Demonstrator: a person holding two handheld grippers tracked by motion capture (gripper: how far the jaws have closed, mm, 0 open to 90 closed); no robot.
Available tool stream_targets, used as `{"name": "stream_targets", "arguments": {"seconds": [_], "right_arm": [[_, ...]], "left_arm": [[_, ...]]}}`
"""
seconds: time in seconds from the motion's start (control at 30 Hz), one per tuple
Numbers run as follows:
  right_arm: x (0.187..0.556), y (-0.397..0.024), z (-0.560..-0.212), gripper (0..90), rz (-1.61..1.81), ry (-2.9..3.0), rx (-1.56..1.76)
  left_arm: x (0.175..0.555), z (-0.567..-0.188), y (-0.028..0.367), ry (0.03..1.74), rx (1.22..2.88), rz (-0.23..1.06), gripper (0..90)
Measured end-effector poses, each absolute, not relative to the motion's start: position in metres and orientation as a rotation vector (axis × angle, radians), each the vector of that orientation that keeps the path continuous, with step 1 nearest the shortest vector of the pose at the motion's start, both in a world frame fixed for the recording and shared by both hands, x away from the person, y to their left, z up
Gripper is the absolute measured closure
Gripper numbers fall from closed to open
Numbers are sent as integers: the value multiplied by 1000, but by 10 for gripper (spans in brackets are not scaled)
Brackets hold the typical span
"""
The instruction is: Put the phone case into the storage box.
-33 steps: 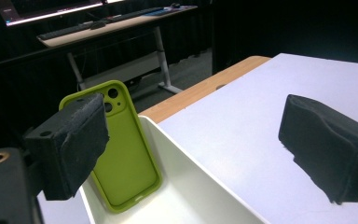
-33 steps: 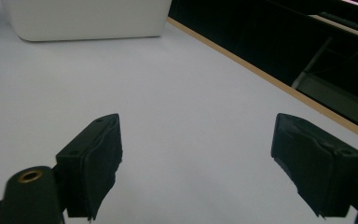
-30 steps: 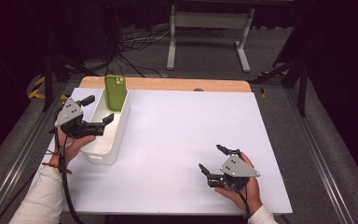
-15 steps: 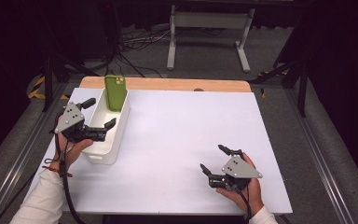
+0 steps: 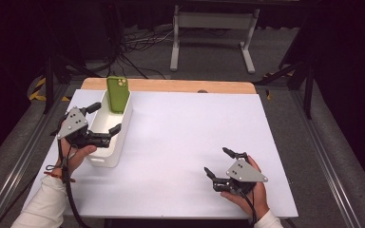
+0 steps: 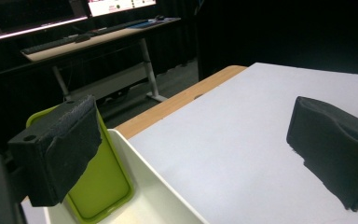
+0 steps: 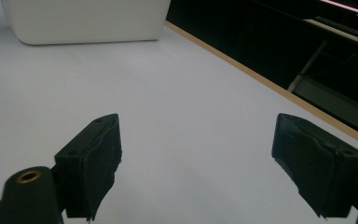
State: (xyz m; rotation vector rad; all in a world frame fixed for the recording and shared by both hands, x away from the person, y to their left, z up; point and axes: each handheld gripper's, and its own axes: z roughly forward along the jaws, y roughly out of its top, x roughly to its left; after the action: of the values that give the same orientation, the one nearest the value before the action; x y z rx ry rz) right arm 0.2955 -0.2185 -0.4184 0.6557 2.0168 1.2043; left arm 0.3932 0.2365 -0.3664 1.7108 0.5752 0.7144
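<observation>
A green phone (image 5: 117,93) stands upright at the far end of a white bin (image 5: 105,159) on the left of the white table (image 5: 185,128). My left gripper (image 5: 107,117) hovers open over the bin's near half and points toward the phone. In the left gripper view the left gripper (image 6: 196,135) has one jaw in front of the phone (image 6: 98,182) and the other over the tabletop, with the bin's wall (image 6: 158,186) between them and nothing gripped. My right gripper (image 5: 217,161) rests open and empty at the near right of the table; the right gripper (image 7: 200,154) faces the distant bin (image 7: 84,21).
A wooden strip (image 5: 171,85) edges the table's far side. Beyond it stand a metal stand (image 5: 211,28) and cables on the dark floor. Metal rails (image 5: 323,142) run along both sides of the table. A desk with monitors (image 6: 74,28) lies far off.
My left gripper has drifted slightly to the right and toward the near edge over the bin. The right gripper has stayed put.
</observation>
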Motion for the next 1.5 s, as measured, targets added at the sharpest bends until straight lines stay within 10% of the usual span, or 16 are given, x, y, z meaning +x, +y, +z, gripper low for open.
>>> {"name": "stream_targets", "arguments": {"seconds": [1.5], "right_arm": [[290, -223, -413, 167, 1213, 1992, 645]], "left_arm": [[360, -373, 214, 496, 1713, 694, 46]]}}
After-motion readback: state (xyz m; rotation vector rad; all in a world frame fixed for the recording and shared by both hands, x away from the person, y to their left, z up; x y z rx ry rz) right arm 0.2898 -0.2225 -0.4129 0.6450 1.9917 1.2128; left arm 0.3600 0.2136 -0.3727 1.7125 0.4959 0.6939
